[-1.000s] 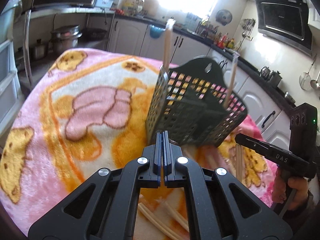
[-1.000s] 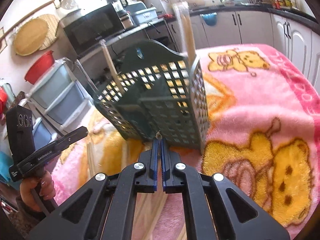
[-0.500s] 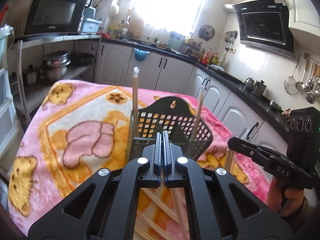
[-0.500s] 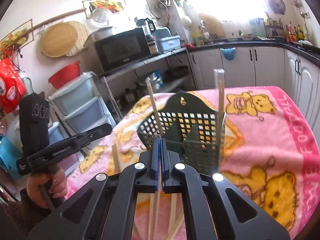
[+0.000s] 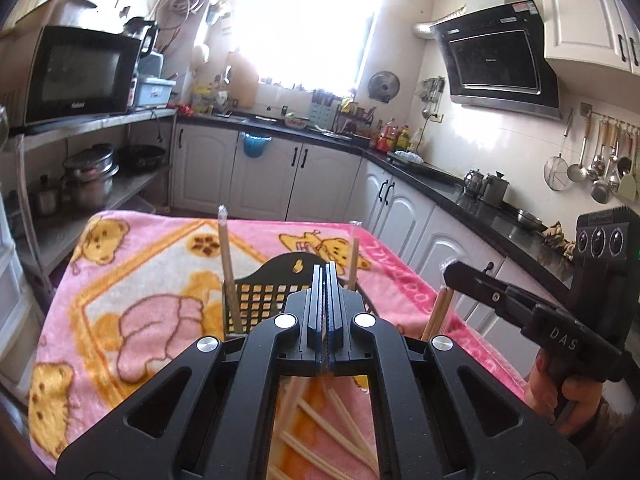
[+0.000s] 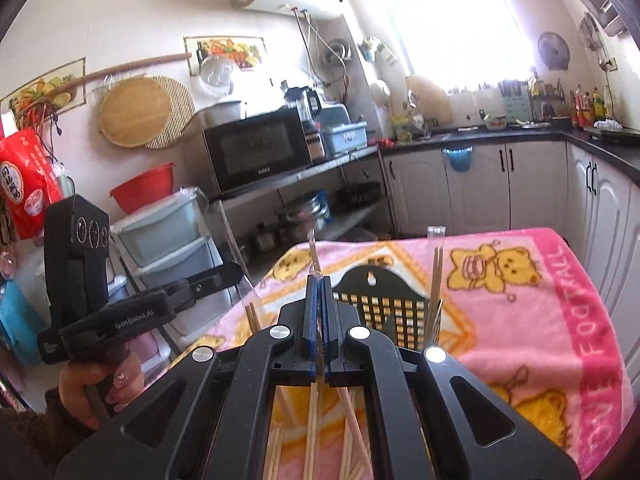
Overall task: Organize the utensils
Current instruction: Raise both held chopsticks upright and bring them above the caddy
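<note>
Left wrist view: left tool [image 5: 325,312] and right tool [image 5: 450,270], each pinching wrapped chopsticks [image 5: 438,314]. Two pairs upright in basket [image 5: 260,300]; many loose chopsticks [image 5: 340,420] left on near surface [image 5: 120,280].

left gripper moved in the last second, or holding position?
Yes. The left gripper has risen and tilted up: against the fixed microwave the view now takes in far more wall, and the utensil basket has dropped down the frame.

Fleecy blanket [image 5: 160,280], matt plastic basket [image 5: 260,300]
</note>
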A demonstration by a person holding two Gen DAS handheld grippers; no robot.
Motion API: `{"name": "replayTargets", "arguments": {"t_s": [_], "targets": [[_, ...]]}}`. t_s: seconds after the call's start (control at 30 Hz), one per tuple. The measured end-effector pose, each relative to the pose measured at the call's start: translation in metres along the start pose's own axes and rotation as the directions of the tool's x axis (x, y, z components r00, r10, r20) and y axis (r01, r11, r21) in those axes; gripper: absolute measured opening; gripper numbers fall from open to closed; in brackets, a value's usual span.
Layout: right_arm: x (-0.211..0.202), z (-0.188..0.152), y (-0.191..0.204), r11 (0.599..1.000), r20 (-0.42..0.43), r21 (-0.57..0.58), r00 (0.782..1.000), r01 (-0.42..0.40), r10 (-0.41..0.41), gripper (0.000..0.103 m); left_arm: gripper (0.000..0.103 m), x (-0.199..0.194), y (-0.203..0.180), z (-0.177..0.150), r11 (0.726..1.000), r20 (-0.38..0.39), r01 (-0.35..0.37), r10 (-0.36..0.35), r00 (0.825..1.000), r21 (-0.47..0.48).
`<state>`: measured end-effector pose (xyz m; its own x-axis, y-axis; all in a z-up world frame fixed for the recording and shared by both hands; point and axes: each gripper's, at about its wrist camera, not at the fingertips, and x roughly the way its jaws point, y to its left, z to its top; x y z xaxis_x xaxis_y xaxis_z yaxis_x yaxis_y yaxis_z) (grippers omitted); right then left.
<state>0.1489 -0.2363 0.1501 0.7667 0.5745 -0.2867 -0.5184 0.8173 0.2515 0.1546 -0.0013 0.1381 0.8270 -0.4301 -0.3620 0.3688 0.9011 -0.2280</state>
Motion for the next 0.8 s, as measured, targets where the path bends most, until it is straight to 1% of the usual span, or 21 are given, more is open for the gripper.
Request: {"name": "replayTargets", "arguments": {"t_s": [0.17,0.4,0.6,0.8], "targets": [[-0.008,0.012,-0.002,1.0,0.042,0.0,0.999,0.01,-0.01,0.002,0.0,-0.001,-0.008,0.011,1.0,0.018,0.008,-0.009,1.0,0.022],[-0.015,0.03,-0.006,1.0,0.098,-0.004,0.995,0.023,-0.022,0.002,0.0,-0.004,-0.014,0.032,0.999,0.066,0.014,-0.017,0.998,0.044],[-0.017,0.048,-0.009,0.999,0.153,-0.012,0.988,0.036,-0.034,0.002,0.0,-0.005,-0.019,0.052,0.998,0.106,0.018,-0.024,0.994,0.057],[-0.013,0.069,-0.009,0.999,0.209,-0.026,0.977,0.038,-0.032,0.002,0.0,-0.003,-0.021,0.073,0.999,0.162,0.03,-0.036,0.986,0.043]]}}
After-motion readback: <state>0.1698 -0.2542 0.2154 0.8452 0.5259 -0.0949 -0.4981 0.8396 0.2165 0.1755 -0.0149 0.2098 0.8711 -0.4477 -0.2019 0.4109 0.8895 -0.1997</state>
